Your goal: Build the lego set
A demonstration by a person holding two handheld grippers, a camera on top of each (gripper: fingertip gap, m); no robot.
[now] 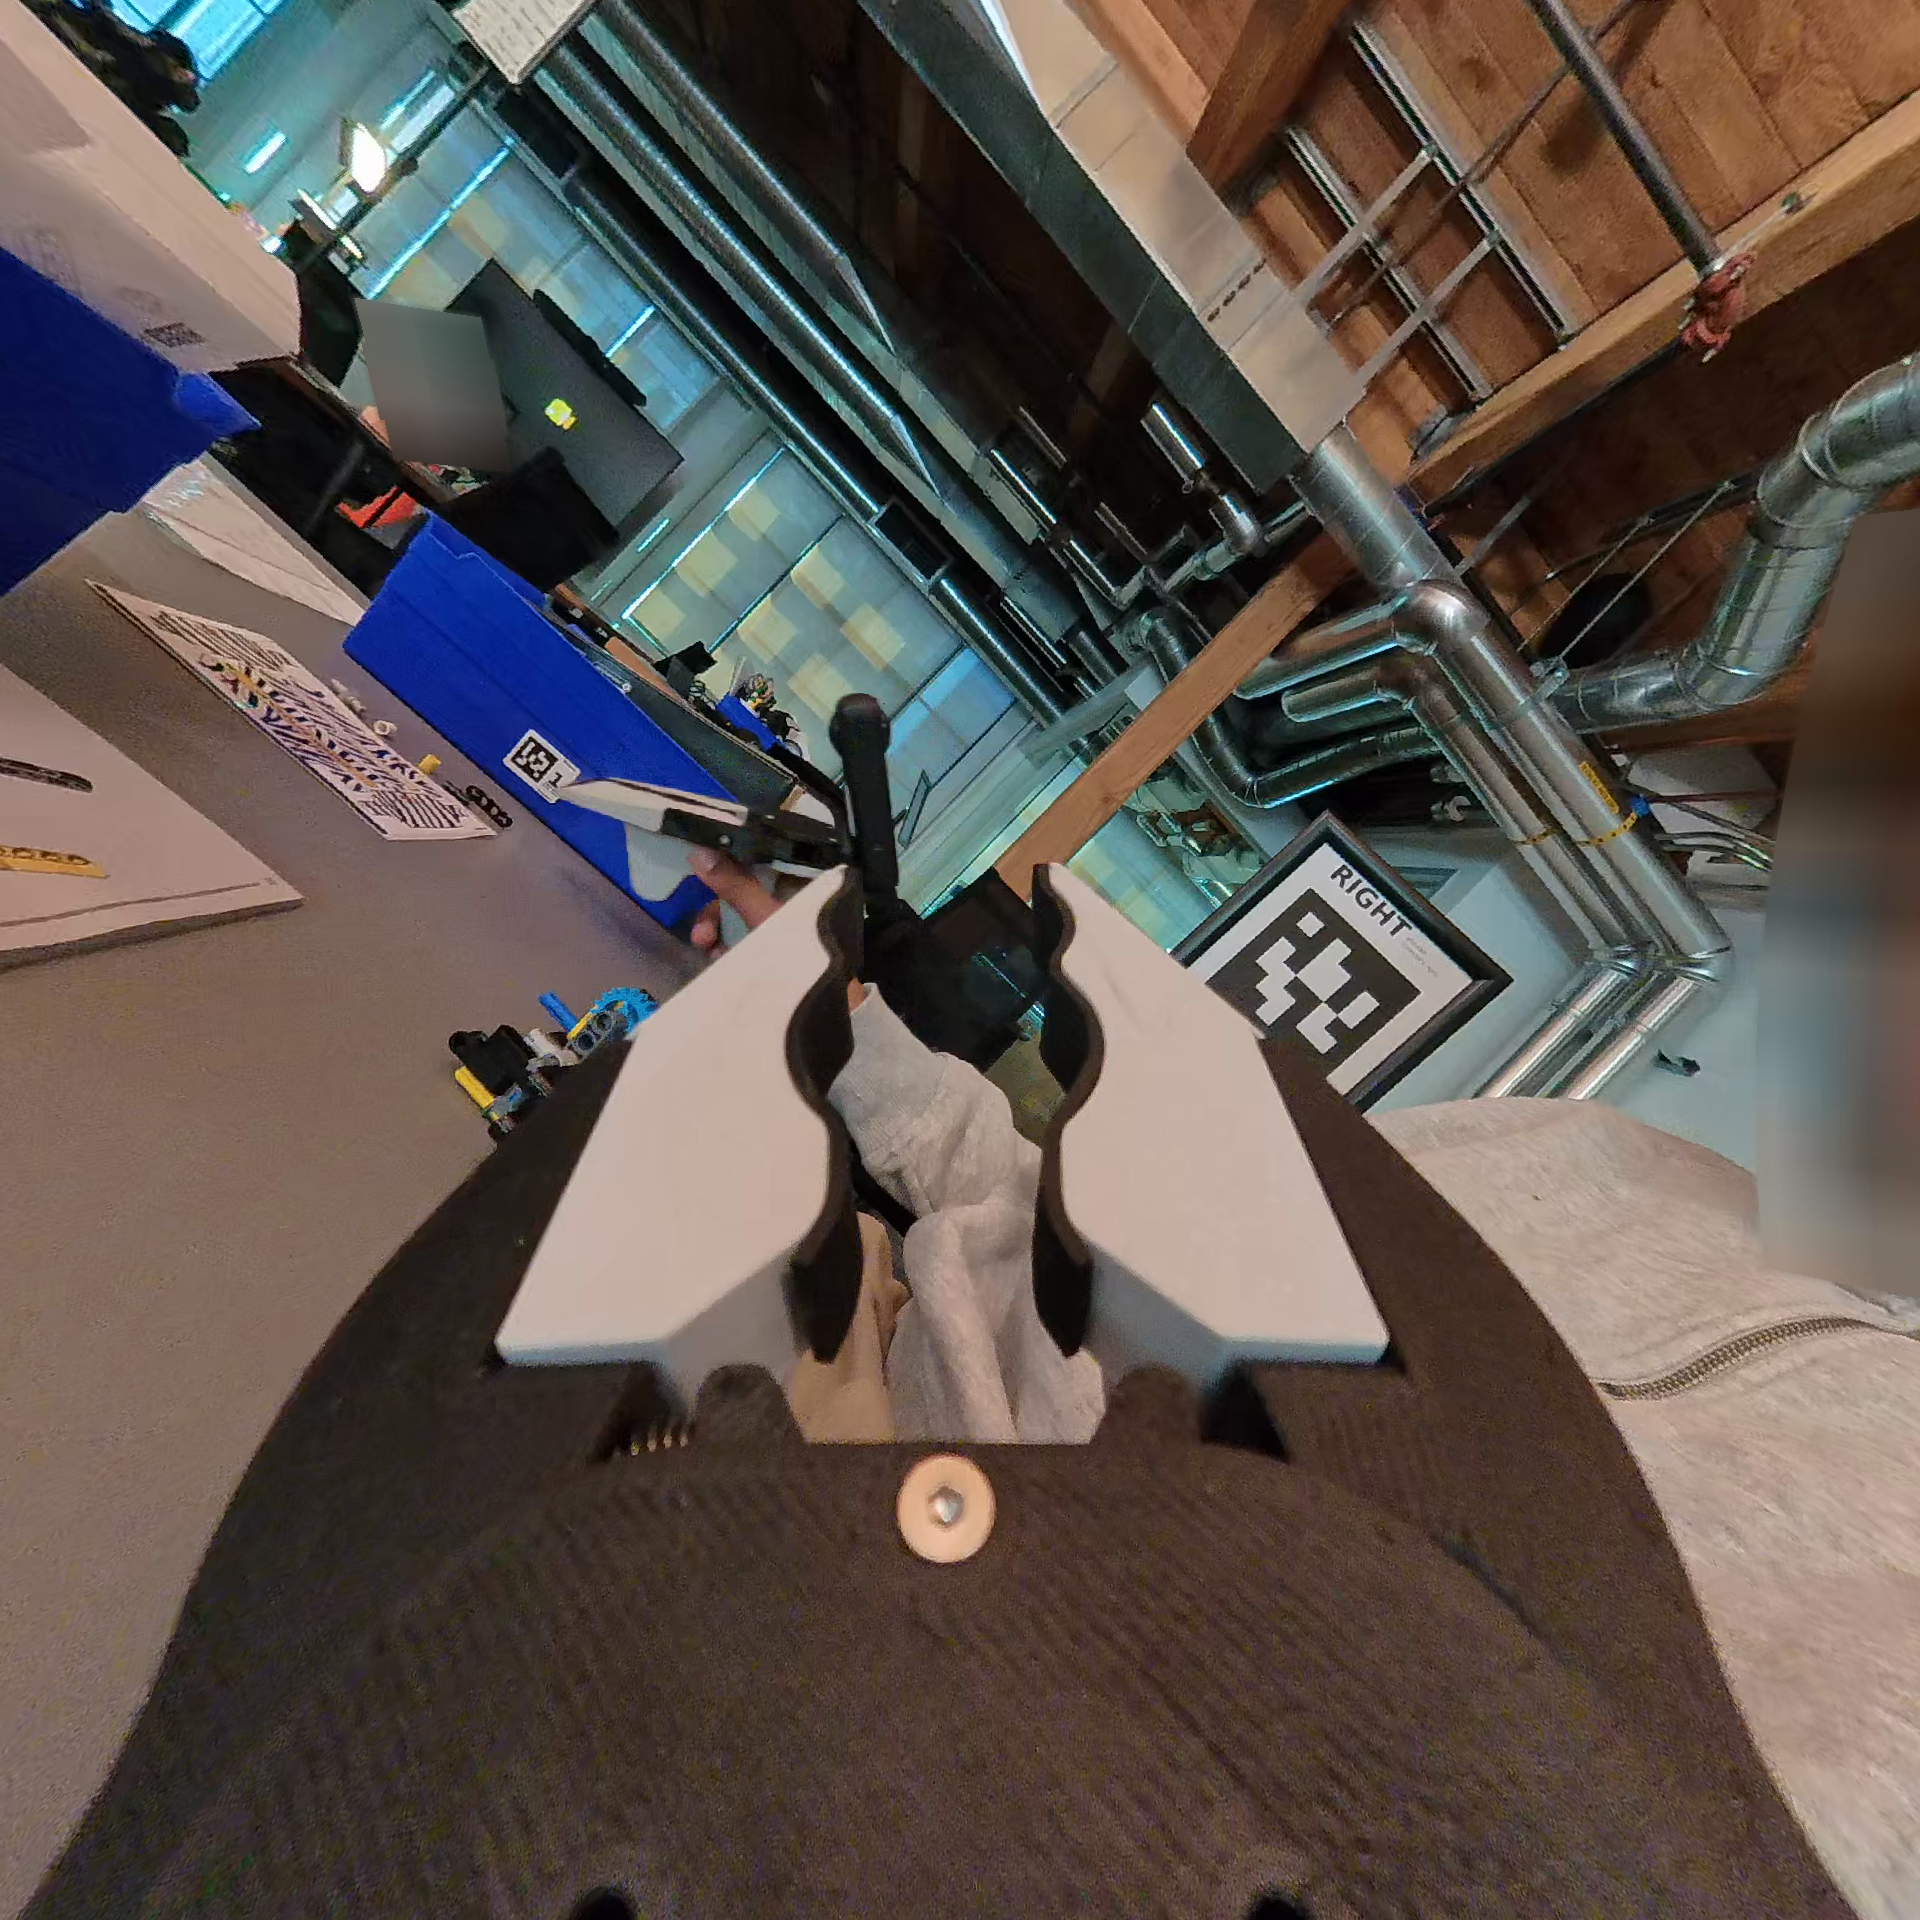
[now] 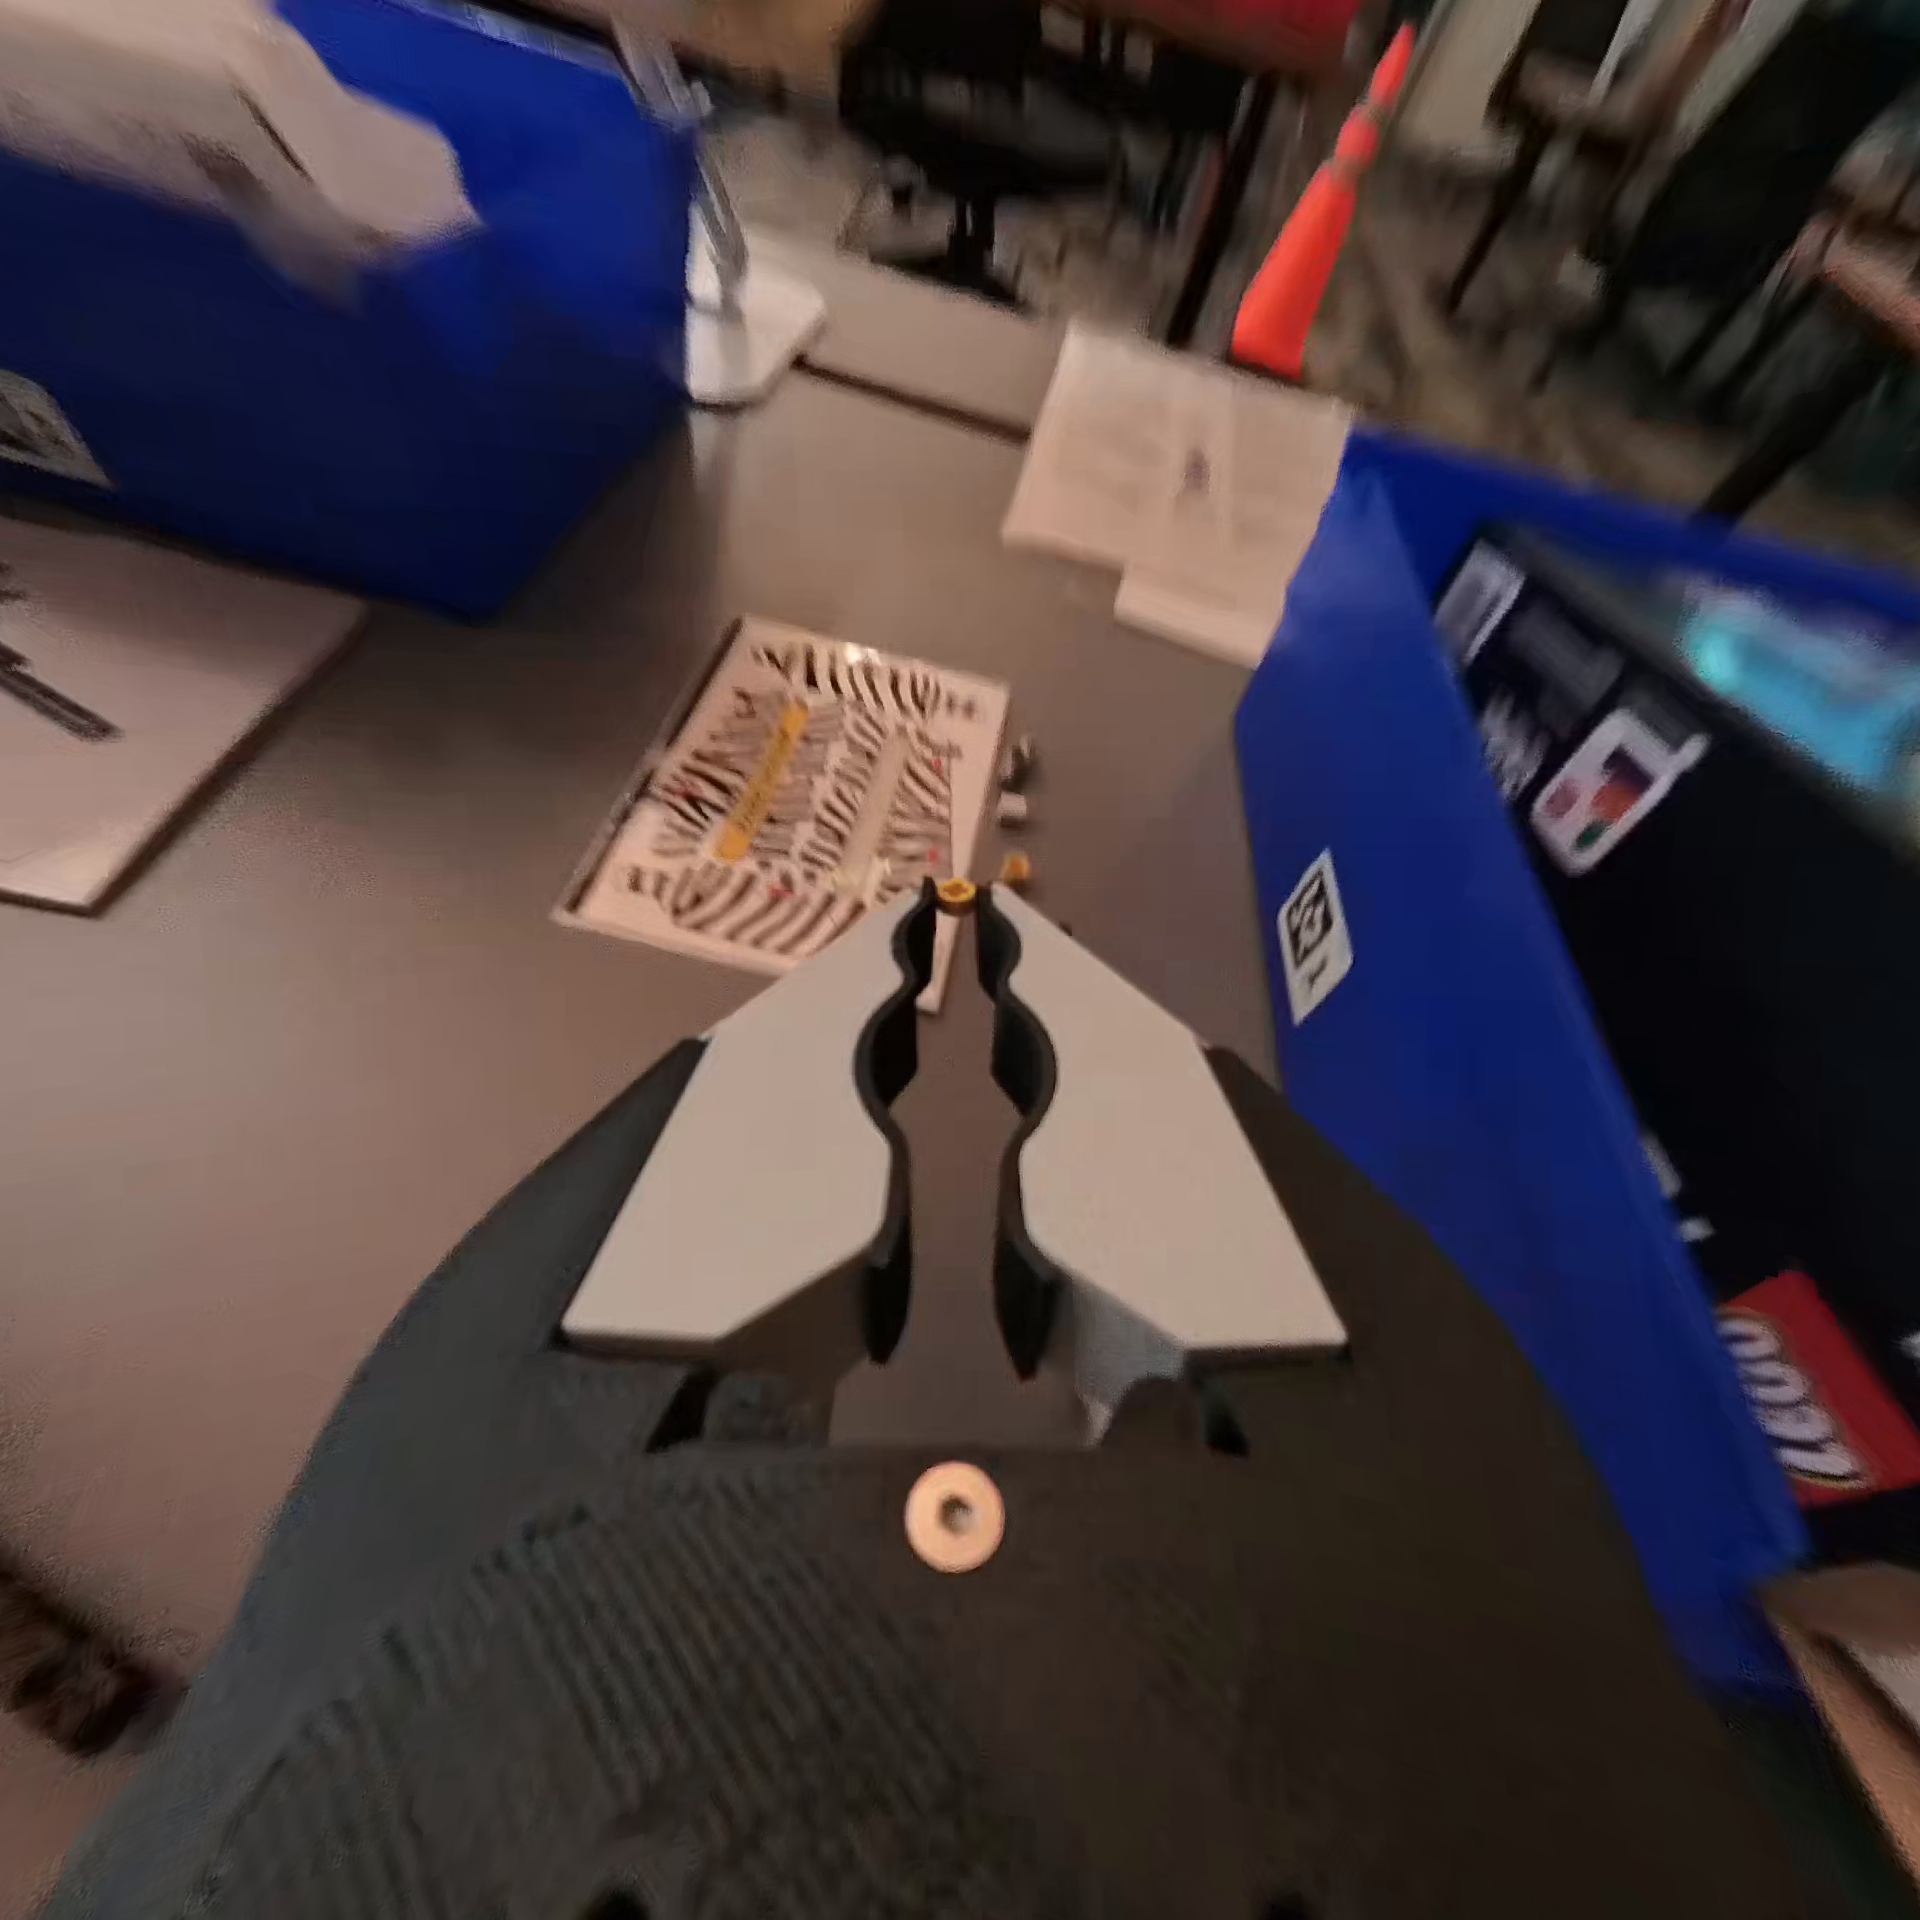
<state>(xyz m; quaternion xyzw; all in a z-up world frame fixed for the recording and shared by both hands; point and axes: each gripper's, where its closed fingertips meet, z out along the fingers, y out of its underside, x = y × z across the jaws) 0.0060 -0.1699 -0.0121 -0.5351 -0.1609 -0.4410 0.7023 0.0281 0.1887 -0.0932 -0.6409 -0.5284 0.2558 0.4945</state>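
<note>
My right gripper is shut on a small yellow Lego piece at its fingertips, held above the grey table near the corner of a zebra-striped sticker sheet. The view is motion-blurred. My left gripper is open and empty, raised and tilted, facing the person's grey sleeve. In the left wrist view the right gripper shows farther off, in front of a blue bin. A partly built Lego assembly in black, yellow and blue lies on the table, left of my left fingers.
A blue bin holding a Lego box stands close on the right; another blue bin is at the back left. An open instruction booklet lies at the left. Small loose pieces lie beside the sticker sheet. Papers lie farther back. Some 35 cm of space lies between my two pairs of fingers.
</note>
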